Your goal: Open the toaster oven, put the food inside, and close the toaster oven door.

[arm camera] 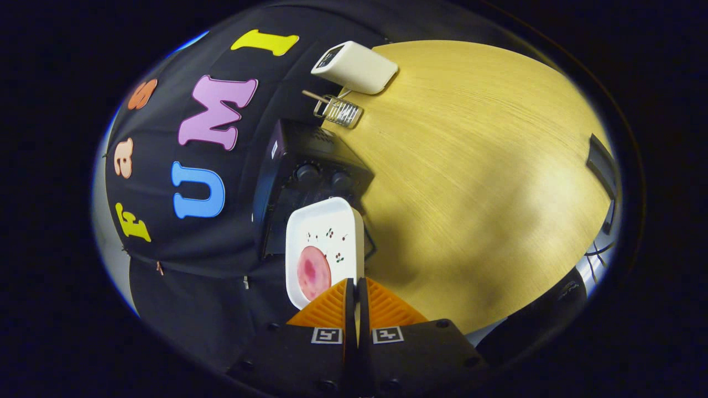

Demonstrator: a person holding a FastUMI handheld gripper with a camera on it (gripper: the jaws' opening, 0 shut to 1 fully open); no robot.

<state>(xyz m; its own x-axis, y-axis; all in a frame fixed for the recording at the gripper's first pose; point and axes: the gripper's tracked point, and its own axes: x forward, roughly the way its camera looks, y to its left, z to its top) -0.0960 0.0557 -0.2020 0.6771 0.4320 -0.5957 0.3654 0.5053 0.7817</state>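
Pale wood-grain tabletop (470,166) meets the booth's black cloth wall. Gripper (357,293) fingers pinch the rim of a white rectangular plate (326,237) carrying a pink round slice (313,272), its long axis pointing ahead toward the black toaster oven (310,177) just beyond.

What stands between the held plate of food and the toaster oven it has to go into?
Nothing visible does. The gripper is shut on the white plate's rim, the pink food on it, and the plate hangs directly before the black toaster oven.
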